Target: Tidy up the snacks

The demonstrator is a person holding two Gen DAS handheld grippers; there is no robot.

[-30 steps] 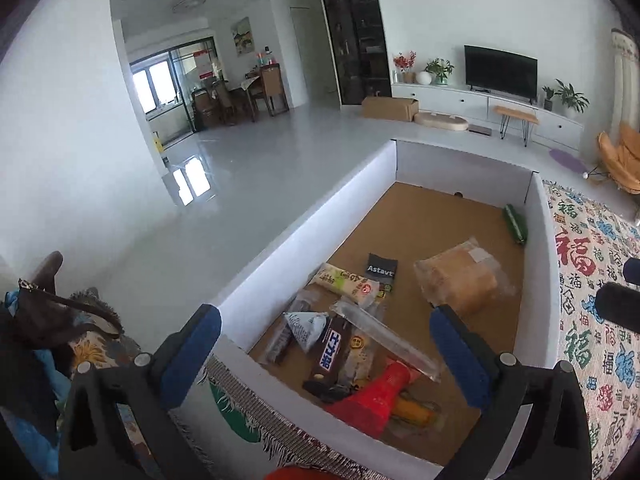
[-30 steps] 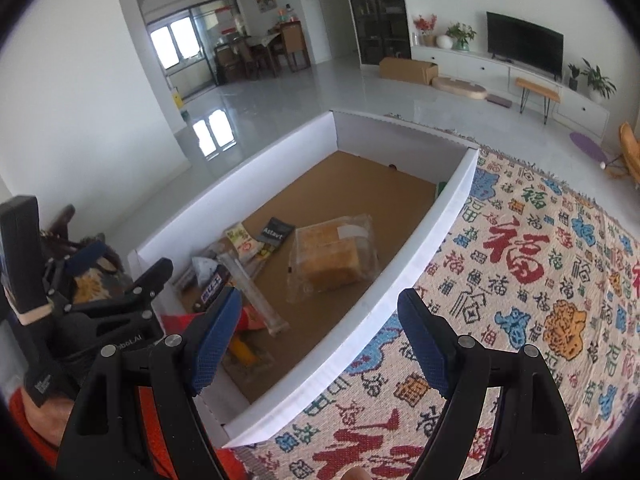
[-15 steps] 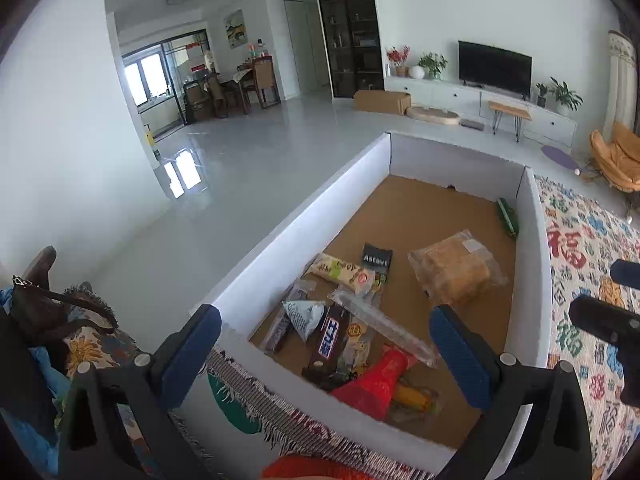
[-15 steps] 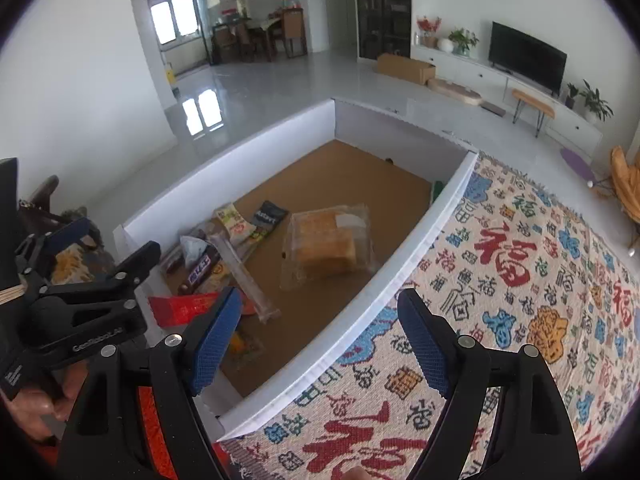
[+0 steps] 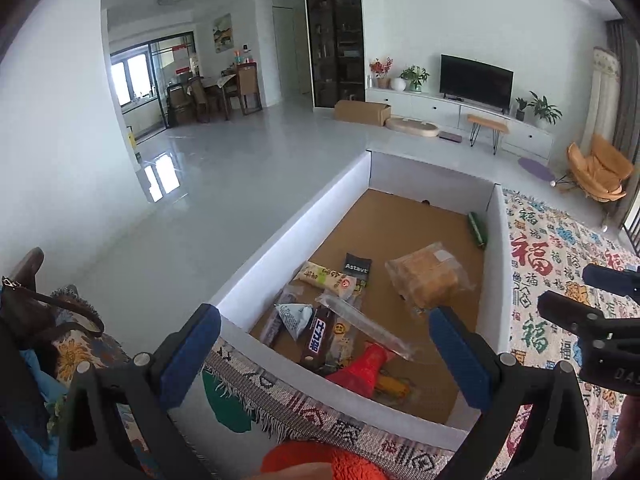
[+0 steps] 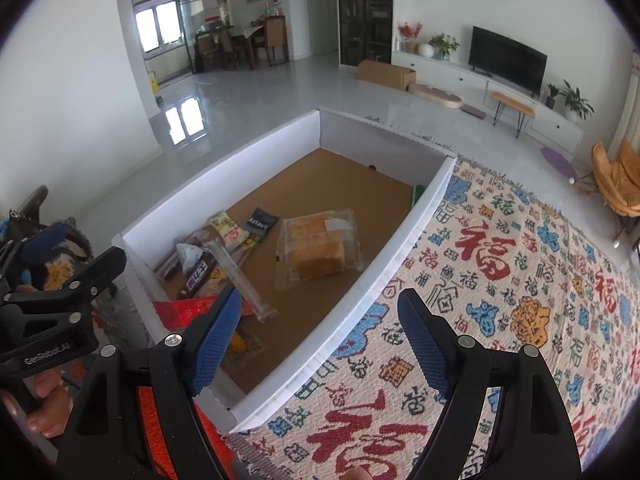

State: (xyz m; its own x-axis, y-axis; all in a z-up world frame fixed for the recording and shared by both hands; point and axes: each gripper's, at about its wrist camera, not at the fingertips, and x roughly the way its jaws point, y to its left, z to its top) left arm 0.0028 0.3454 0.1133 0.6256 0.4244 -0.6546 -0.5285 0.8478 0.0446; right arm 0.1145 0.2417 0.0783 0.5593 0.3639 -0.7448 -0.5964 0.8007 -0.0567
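Hovering left gripper (image 5: 324, 354): fingers spread wide, nothing between them, above the near wall of the box.
Box (image 5: 294, 230): white walls, brown floor, open top, on a patterned cloth (image 6: 500, 280).
Snack pile: near-left corner of the box; chocolate bar (image 5: 319, 340), white triangular packet (image 5: 295, 317), long clear tube (image 5: 366, 326), red packet (image 5: 366, 368), all touching or overlapping.
Black sachet (image 5: 357, 267): just beyond the pile.
Bread pack (image 6: 318, 246): clear wrap, lying alone mid-box, right of the pile.
Right gripper (image 6: 320, 338): fingers wide apart and empty, straddling the box's right wall.
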